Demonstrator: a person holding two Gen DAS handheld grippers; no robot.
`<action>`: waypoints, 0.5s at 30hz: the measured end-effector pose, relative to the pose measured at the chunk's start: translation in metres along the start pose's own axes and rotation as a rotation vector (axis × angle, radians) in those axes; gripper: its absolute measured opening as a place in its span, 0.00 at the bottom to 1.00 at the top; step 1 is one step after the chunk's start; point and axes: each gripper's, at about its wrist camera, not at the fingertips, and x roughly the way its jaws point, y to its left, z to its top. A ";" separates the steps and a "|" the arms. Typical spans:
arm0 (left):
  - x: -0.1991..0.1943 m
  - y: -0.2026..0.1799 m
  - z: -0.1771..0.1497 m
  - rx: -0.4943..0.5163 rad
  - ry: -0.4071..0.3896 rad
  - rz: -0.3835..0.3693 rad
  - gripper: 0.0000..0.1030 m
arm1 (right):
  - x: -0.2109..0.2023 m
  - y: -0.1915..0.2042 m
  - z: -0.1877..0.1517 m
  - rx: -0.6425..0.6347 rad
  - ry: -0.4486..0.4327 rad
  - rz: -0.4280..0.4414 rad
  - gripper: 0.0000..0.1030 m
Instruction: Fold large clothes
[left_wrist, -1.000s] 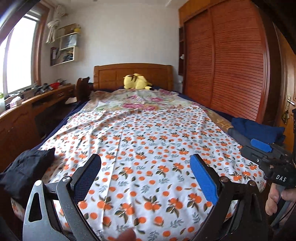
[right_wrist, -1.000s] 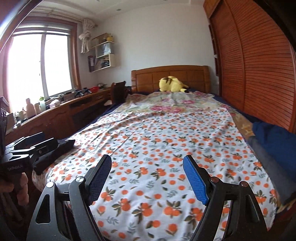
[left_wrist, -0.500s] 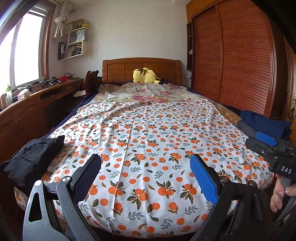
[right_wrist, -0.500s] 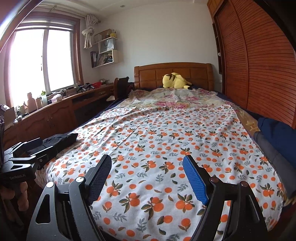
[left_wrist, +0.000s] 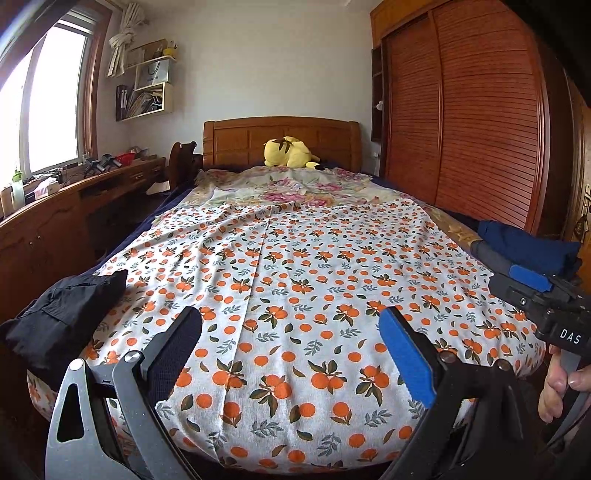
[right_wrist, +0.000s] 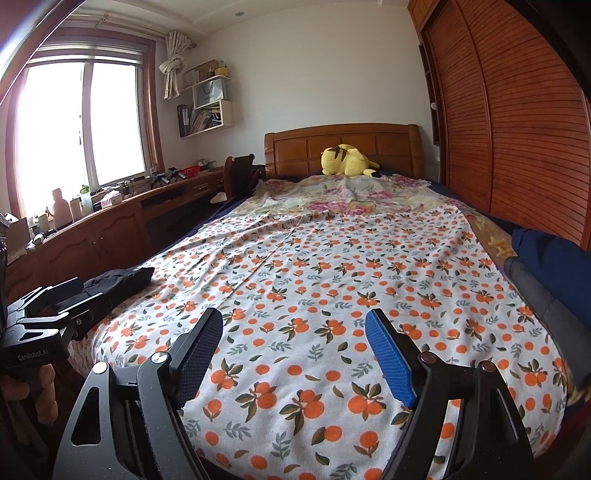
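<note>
A large white cloth printed with oranges (left_wrist: 295, 266) (right_wrist: 332, 277) lies spread flat over the bed, and its near edge hangs over the foot. My left gripper (left_wrist: 290, 317) hovers open just short of that edge with nothing between its fingers. My right gripper (right_wrist: 293, 315) is also open and empty, over the near end of the cloth. Each gripper shows at the edge of the other's view: the right gripper (left_wrist: 532, 291) and the left gripper (right_wrist: 55, 306), both held in a hand. A crumpled black garment (left_wrist: 66, 314) (right_wrist: 122, 278) sits on the bed's near left corner.
Folded dark blue clothes (left_wrist: 528, 247) (right_wrist: 550, 254) and a grey piece (right_wrist: 535, 295) lie along the bed's right side. A yellow plush toy (left_wrist: 288, 153) rests by the headboard. A wooden desk (right_wrist: 110, 229) lines the left wall, and a slatted wardrobe (left_wrist: 461, 129) the right.
The left gripper drew back and lower, so the foot edge of the bed now shows below it. The right gripper's view shifted only slightly. Both stayed open.
</note>
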 end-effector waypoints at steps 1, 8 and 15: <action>0.000 0.000 0.000 -0.001 0.000 0.000 0.94 | 0.000 0.001 0.000 0.002 -0.002 0.000 0.79; -0.002 0.000 0.000 0.000 -0.002 0.002 0.94 | 0.002 0.007 0.000 0.005 -0.005 0.002 0.79; -0.003 0.000 0.001 0.000 -0.004 0.005 0.94 | 0.003 0.009 -0.001 0.008 -0.008 0.001 0.79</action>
